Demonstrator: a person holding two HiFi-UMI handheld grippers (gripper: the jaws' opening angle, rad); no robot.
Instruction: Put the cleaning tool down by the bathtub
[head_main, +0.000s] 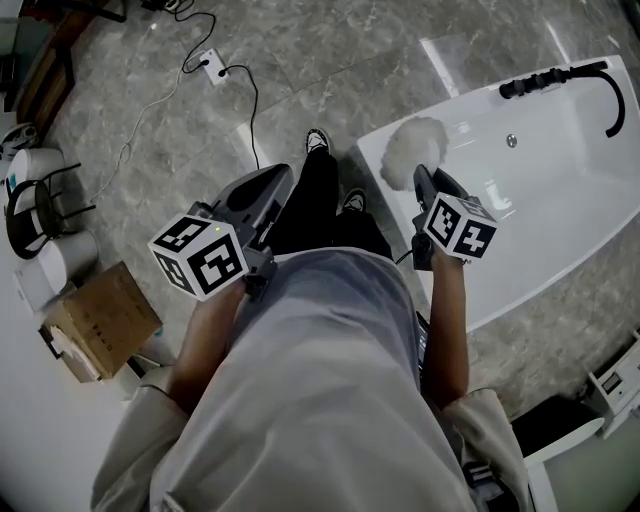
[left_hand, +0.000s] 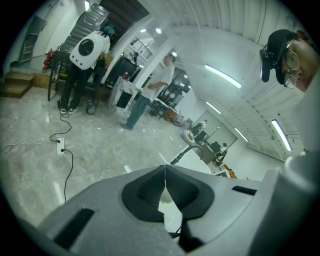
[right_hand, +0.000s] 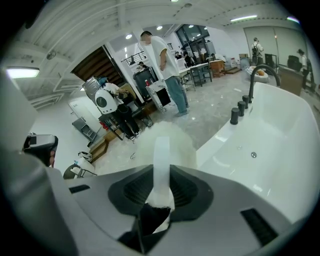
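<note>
Placement of duster (head_main: 414, 150) beside bathtub (head_main: 560, 190) is not yet done: the fluffy white head hangs over the tub's near corner, above the rim and off the floor (head_main: 330, 70). Judgement on doing it well: the task says by the tub, not in it, so carry the tool clear of the rim to the bare grey tile just beside the tub's end. Lower it until head or handle rests on the tile, and only then let go. A drop from height would likely let the light head roll or tip against the tub wall. Land it clear of the shoe (head_main: 318, 140) and of the black cable (head_main: 256, 115) that runs to the power strip (head_main: 210, 65) further out. Lay it flat rather than stand it up; the soft head probably gives no steady base. State of right gripper (right_hand: 161, 176): jaws part-way apart and clamped on the pale flat handle (right_hand: 161, 150), which runs straight out between the pads to the head; the grip sits low on the handle, near its end. State of left gripper (left_hand: 165, 182): jaws together at the tips with nothing between them, held over the floor to the left of the person's legs, with no part in this step.
</note>
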